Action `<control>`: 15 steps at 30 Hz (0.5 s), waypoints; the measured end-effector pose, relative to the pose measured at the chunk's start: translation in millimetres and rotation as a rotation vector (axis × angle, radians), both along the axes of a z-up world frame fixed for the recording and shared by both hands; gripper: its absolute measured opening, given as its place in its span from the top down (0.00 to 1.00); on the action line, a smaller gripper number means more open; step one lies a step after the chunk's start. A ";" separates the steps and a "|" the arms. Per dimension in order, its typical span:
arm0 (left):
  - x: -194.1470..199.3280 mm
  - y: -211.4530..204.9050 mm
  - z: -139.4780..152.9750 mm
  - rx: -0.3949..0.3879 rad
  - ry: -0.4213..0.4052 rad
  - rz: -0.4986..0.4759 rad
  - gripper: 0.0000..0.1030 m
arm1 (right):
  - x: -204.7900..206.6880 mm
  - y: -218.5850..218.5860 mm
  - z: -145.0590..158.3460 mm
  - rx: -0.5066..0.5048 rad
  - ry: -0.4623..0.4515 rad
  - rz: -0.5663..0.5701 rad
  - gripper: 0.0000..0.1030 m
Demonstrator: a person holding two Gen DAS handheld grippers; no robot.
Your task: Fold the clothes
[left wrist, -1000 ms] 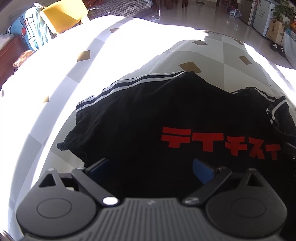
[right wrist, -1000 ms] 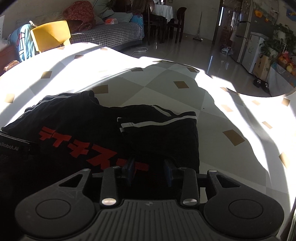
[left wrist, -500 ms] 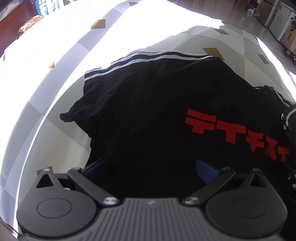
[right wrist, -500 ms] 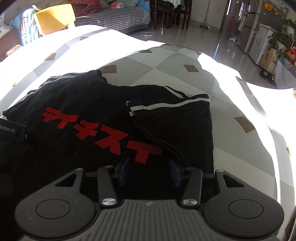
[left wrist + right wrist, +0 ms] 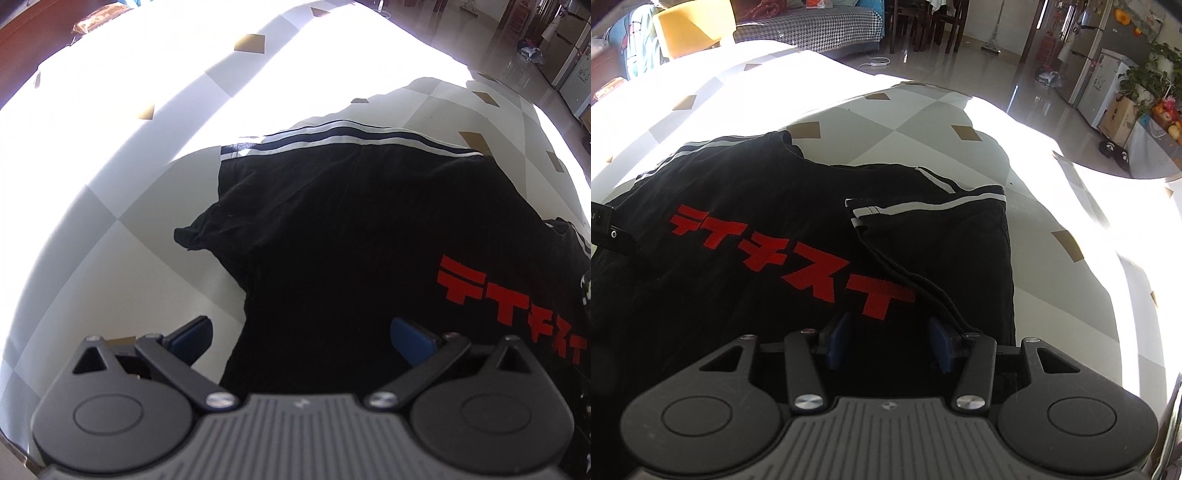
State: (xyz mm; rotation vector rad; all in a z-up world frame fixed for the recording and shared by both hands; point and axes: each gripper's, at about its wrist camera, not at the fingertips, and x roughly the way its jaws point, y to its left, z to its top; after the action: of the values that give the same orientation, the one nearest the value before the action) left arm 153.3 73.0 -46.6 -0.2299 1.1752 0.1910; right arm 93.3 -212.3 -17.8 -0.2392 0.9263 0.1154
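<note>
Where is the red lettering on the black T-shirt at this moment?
In the right wrist view the red lettering runs across the black T-shirt just ahead of the right gripper, left of the folded-in striped sleeve. In the left wrist view it sits at the far right.

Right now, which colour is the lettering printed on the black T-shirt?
Red. The lettering on the black T-shirt shows best in the right wrist view.

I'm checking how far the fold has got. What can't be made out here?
- Left wrist view: the shirt's near hem is hidden under the left gripper; its red print is cut by the right edge.
- Right wrist view: the shirt's near edge is hidden behind the right gripper.
- Both views: glare washes out the tablecloth.
</note>
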 end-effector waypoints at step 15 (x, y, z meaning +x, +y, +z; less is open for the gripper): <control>10.5 35.9 -7.8 -0.057 -0.027 0.123 0.01 | -1.5 8.9 -1.4 -0.045 -0.010 -0.018 0.53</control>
State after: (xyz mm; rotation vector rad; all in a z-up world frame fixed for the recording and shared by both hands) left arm 163.7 108.8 -54.4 -0.3544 1.1409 0.2622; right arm 91.8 -203.4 -19.2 -0.2727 0.9214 0.0768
